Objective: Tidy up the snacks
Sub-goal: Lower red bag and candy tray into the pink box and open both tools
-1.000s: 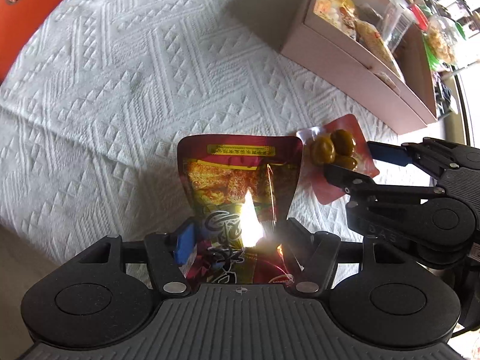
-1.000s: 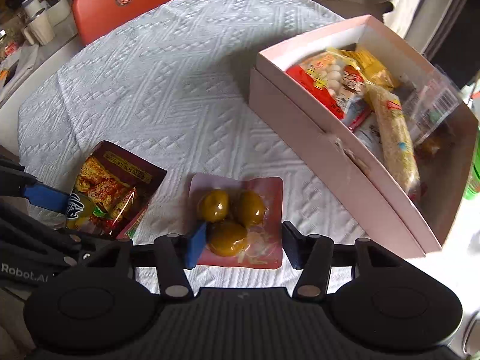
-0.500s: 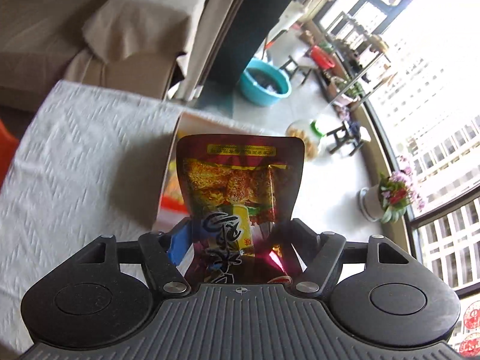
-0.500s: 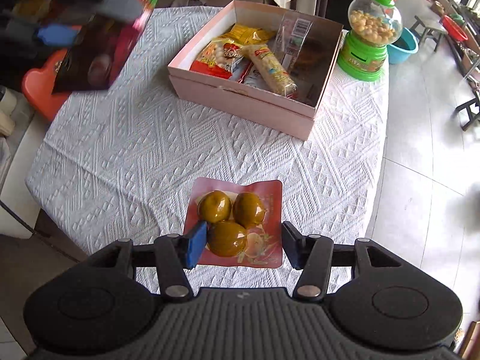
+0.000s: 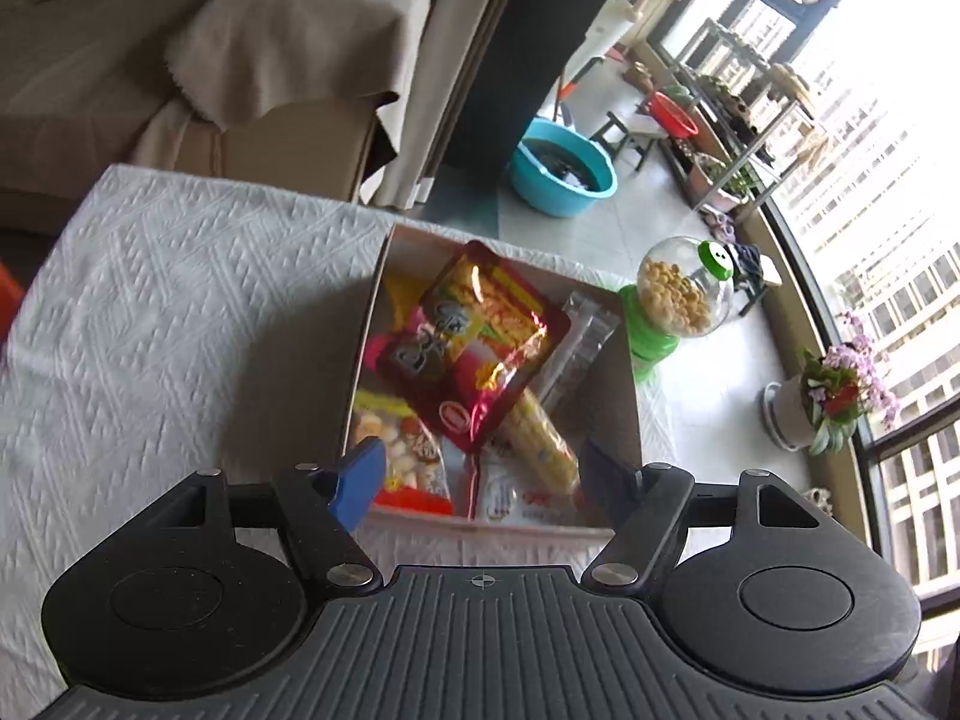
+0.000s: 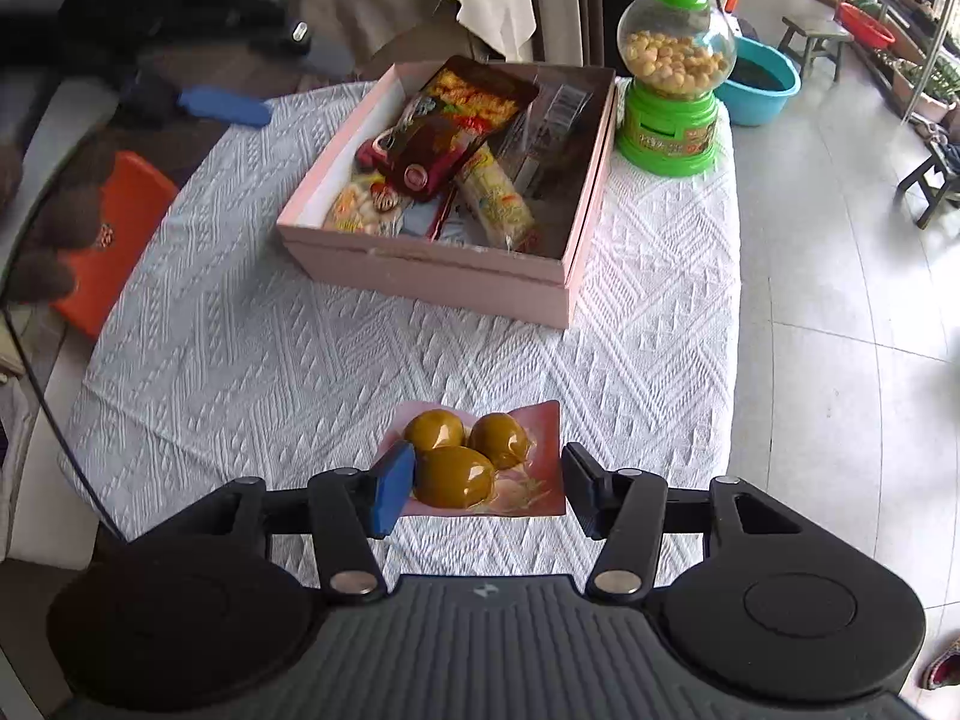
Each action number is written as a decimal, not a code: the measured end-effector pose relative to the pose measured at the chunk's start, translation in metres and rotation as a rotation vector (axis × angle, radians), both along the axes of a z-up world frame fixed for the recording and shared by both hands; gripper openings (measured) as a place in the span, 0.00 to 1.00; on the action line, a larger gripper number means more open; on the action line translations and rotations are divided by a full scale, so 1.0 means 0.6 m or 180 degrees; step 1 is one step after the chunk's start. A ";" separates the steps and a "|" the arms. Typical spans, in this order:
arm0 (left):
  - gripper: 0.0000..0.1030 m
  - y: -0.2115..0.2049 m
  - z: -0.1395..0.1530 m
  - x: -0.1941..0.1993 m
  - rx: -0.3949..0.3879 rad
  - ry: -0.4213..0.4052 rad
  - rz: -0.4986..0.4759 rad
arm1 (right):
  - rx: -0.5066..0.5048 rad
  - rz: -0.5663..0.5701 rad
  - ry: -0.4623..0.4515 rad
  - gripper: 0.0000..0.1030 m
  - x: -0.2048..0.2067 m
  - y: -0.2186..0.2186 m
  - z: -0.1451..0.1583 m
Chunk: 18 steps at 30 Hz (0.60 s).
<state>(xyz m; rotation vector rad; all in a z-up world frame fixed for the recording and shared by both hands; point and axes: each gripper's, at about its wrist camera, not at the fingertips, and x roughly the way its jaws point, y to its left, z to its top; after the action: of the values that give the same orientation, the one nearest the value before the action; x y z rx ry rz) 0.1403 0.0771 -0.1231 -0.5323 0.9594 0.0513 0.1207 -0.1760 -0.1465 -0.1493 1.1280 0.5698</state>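
Your box (image 6: pixel 432 270) sits far on the table (image 6: pixel 240 360), with the dispenser (image 6: pixel 672 78) just right of it. The dark pouch (image 6: pixel 456 120) lies on the other snacks inside. The egg pack (image 6: pixel 480 462) is near you.

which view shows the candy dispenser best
The right wrist view: the candy dispenser appears whole, green lid to base, standing beside the pink box. The left wrist view shows it smaller, tilted, near the box's far corner.
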 end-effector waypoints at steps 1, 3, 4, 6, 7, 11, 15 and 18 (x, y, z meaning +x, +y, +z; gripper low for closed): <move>0.74 0.003 -0.004 -0.027 -0.0169 -0.0022 0.0037 | 0.0076 -0.0014 -0.0108 0.52 0.007 0.000 0.017; 0.73 0.000 -0.010 -0.068 -0.0383 -0.0054 0.0112 | 0.0214 -0.0010 -0.0367 0.52 0.025 0.009 0.054; 0.72 -0.006 -0.007 -0.084 -0.0366 -0.0070 0.0149 | 0.0252 -0.0020 -0.0523 0.52 0.039 0.021 0.074; 0.59 -0.023 0.008 -0.106 -0.0116 -0.0070 0.0147 | 0.0319 -0.0054 -0.0782 0.53 0.064 0.046 0.107; 0.52 -0.031 0.019 -0.113 0.0039 -0.0066 0.0111 | 0.0361 -0.0077 -0.0898 0.54 0.079 0.060 0.121; 0.10 -0.046 0.052 -0.104 0.0348 -0.0010 -0.0233 | 0.0216 -0.0023 -0.0951 0.66 0.129 0.122 0.127; 0.10 -0.043 0.072 -0.114 0.0299 0.0022 -0.0336 | 0.0222 -0.0262 -0.0778 0.66 0.094 0.112 0.134; 0.10 -0.046 0.084 -0.134 0.0340 0.0074 -0.0378 | 0.0134 -0.0462 -0.0375 0.66 0.039 0.089 0.128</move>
<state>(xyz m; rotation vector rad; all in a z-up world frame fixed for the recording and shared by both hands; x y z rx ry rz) 0.0596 0.0494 -0.0727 -0.3765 1.0036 0.0021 0.1438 -0.1224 -0.0697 -0.0632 1.0027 0.4493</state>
